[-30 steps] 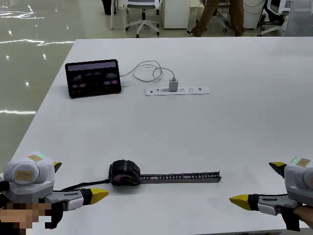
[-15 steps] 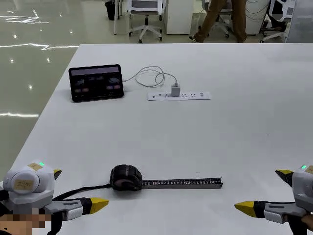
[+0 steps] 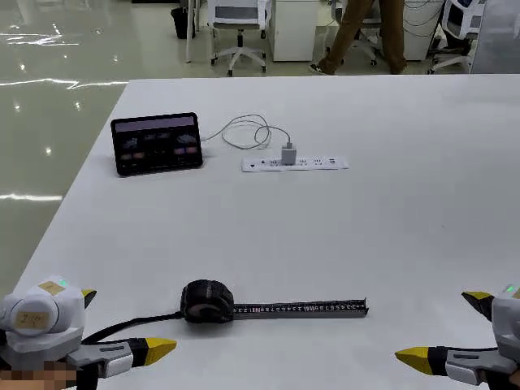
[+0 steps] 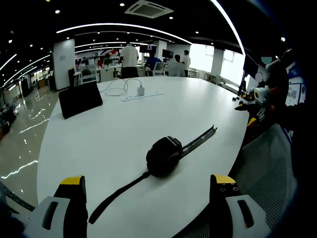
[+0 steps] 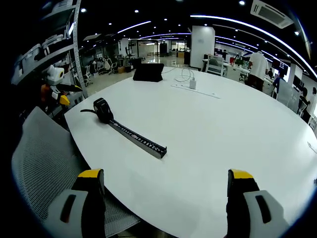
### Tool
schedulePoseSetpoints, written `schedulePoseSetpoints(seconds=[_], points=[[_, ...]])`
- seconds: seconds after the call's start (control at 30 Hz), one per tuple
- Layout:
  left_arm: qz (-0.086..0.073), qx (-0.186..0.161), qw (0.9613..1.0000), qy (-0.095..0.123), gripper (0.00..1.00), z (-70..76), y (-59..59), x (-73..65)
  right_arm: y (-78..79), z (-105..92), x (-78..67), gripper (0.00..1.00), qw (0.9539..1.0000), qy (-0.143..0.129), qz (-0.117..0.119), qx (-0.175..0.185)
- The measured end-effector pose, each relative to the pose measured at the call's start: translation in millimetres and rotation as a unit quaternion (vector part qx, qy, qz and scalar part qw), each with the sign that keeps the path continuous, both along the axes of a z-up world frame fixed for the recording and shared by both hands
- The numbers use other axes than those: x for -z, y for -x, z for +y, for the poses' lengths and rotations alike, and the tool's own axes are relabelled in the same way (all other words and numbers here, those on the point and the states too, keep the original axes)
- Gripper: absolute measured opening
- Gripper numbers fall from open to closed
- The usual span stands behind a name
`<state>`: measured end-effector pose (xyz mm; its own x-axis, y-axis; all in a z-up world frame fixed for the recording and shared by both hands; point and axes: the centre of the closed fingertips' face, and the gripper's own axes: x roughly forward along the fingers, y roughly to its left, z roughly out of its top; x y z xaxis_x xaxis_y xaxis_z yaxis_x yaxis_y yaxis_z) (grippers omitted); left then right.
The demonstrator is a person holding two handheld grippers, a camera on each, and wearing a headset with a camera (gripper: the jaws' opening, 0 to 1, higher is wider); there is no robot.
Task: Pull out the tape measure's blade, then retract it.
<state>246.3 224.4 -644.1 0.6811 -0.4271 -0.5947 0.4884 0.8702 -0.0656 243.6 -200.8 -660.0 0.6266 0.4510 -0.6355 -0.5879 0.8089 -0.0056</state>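
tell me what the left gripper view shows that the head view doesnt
Left gripper view: ceiling lights and a mesh chair seat beside the table. Head view: the tablet with its screen lit, and office chairs beyond the table. Both: the tape measure, its blade out along the table, and the power strip.

The tape measure (image 3: pixel 206 301), a round black case, sat near the 6 o'clock edge of the white desk (image 3: pixel 325 236). Its marked blade (image 3: pixel 301 309) lay flat, pulled out toward 3 o'clock. A black strap (image 3: pixel 138 323) trailed toward 8 o'clock.
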Motion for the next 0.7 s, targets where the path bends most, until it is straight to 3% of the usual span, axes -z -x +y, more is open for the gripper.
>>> schedulePoseSetpoints(seconds=[0.6, 0.7], points=[[0.008, 0.001, 1.0000, 0.003, 1.00, -5.1, 1.1, 3.9, 2.1, -5.2, 1.4, 0.99, 1.0000, 0.001, 0.004, 0.001], [0.012, 0.005, 0.9999, 0.006, 1.00, -9.4, 2.5, 4.9, 6.0, -5.0, 5.0, 0.97, 0.9996, 0.018, 0.009, -0.021]])
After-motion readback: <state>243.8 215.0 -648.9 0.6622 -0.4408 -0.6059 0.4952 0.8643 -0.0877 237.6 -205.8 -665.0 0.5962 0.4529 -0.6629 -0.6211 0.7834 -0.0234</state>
